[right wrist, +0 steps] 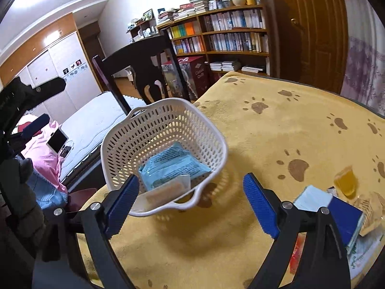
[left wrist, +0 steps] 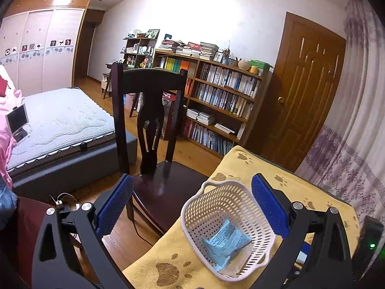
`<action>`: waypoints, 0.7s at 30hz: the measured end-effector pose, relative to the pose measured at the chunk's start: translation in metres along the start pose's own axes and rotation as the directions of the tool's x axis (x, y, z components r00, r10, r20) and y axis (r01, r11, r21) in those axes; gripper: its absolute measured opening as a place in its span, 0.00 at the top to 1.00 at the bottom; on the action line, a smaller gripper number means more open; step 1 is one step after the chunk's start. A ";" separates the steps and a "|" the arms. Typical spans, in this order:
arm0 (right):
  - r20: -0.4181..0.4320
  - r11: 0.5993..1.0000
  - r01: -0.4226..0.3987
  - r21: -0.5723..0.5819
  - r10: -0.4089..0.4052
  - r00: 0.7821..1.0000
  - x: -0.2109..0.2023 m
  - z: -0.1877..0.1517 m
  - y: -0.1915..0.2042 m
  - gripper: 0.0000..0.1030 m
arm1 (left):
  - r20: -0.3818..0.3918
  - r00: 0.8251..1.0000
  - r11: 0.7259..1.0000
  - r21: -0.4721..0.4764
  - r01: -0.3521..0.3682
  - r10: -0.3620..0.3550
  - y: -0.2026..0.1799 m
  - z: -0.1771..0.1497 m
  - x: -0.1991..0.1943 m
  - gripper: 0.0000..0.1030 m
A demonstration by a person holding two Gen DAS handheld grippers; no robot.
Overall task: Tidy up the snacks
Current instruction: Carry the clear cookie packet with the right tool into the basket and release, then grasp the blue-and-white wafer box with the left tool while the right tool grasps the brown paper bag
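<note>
A white perforated plastic basket (right wrist: 166,130) sits on the counter (right wrist: 276,134), which is covered by a yellow cloth printed with brown paw marks. Inside the basket lies a light blue snack packet (right wrist: 172,166) with dark print, flat on the bottom, and a pale clear-wrapped snack (right wrist: 166,189) leans against the basket's near wall just in front of it. In the left wrist view the same basket (left wrist: 227,219) stands near the counter's left edge, with the blue packet (left wrist: 227,243) at its bottom.

More snacks lie on the cloth to the right of the basket, well apart from it: a small amber jelly cup (right wrist: 345,180), a dark blue packet (right wrist: 341,216) with a pale one tucked at its end, and a wafer-like snack in clear wrap (right wrist: 370,212) beside them.

The right gripper (right wrist: 190,204) hovers over the basket's near rim with its blue-padded fingers (right wrist: 258,204) spread wide and nothing between them. The left gripper (left wrist: 192,207) is likewise spread wide and empty, its right finger (left wrist: 269,203) over the far side of the basket and its left finger out past the counter's edge.

A dark wooden chair (left wrist: 149,110) stands against the counter's left side. Beyond it are a bed (left wrist: 60,122), a full bookshelf (left wrist: 221,96) and a brown door (left wrist: 305,86).
</note>
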State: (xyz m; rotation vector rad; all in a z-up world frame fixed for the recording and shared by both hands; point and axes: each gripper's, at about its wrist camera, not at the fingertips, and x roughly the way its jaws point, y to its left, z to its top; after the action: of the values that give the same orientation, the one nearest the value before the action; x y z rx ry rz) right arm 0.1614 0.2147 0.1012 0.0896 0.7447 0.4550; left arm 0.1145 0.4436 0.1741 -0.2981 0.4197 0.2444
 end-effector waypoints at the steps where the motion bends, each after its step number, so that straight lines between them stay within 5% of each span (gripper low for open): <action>1: 0.005 1.000 0.004 0.005 -0.005 1.000 -0.002 0.000 -0.004 0.15 | -0.004 1.000 1.000 -0.001 0.003 -0.003 0.000 0.000 0.001 0.03; 12: 0.055 0.985 0.121 0.126 -0.129 0.990 -0.038 -0.006 -0.072 0.15 | -0.007 1.000 0.998 0.065 0.024 -0.024 -0.020 -0.006 -0.003 0.03; 21: 0.081 0.943 0.241 0.227 -0.265 0.961 -0.076 -0.006 -0.136 0.15 | -0.004 0.998 0.990 0.133 0.056 -0.056 -0.042 -0.016 -0.008 0.03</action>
State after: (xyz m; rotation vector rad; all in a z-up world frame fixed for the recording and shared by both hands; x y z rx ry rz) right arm 0.1584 0.0596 0.1131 0.2176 0.6834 0.1204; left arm 0.1139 0.3983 0.1731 -0.1791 0.4249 0.1610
